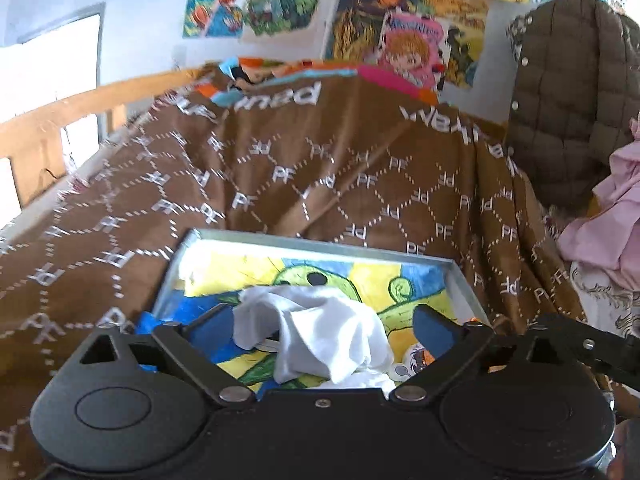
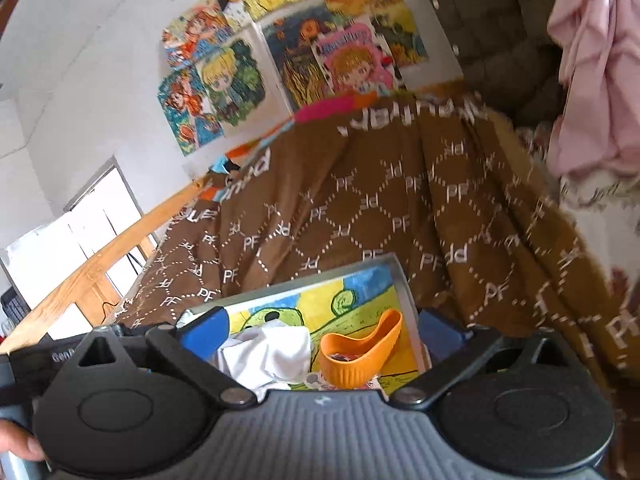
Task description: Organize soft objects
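The left hand-held gripper (image 1: 324,330) is spread wide and grips nothing; the crumpled white cloth (image 1: 320,336) lies between its blue fingers (image 1: 434,326), inside the metal tray (image 1: 320,242). The right hand-held gripper (image 2: 324,330) is also released and empty, above the same tray, where an orange soft cup (image 2: 360,356) lies just right of the cloth. The tray rests on the bed with the brown blanket (image 1: 280,168). I judge the task partly done: two things are in the tray, and the pink fabric (image 1: 608,216) at the right is perhaps left. The cup's long axis runs from near left to far right, its mouth opening upward; the cloth has no clear axis
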The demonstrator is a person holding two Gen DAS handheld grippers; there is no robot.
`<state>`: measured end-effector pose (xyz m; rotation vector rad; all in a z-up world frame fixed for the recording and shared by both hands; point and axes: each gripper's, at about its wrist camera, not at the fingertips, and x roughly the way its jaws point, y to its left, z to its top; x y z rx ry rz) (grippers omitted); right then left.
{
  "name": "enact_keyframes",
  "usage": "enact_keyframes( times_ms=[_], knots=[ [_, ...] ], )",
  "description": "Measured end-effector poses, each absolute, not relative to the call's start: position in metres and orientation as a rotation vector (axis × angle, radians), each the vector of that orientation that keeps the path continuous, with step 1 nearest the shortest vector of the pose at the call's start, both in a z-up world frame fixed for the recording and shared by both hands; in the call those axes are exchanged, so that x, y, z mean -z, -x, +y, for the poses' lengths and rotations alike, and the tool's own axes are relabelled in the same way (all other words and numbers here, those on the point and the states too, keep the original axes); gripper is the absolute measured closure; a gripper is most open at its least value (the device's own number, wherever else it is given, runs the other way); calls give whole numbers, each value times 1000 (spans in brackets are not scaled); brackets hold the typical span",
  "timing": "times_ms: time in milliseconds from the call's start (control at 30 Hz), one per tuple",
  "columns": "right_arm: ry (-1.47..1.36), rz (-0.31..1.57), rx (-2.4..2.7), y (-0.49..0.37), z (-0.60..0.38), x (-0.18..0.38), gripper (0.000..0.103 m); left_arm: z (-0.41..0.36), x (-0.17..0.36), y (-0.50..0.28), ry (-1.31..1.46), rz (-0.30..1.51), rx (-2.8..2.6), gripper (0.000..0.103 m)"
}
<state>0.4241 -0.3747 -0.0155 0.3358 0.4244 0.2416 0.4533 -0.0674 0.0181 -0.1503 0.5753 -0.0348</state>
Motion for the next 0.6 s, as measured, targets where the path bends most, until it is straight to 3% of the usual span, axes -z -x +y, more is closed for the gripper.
enact_keyframes(
  times_ms=[300,600],
  knots=[
    [-224,308,-197,-349,-371,-25,0,-54,-60,-377,150,461,23,1],
    [-214,249,-146,-280,-375,-24,0,-48,-82,-308,76,371,37,1]
  ],
)
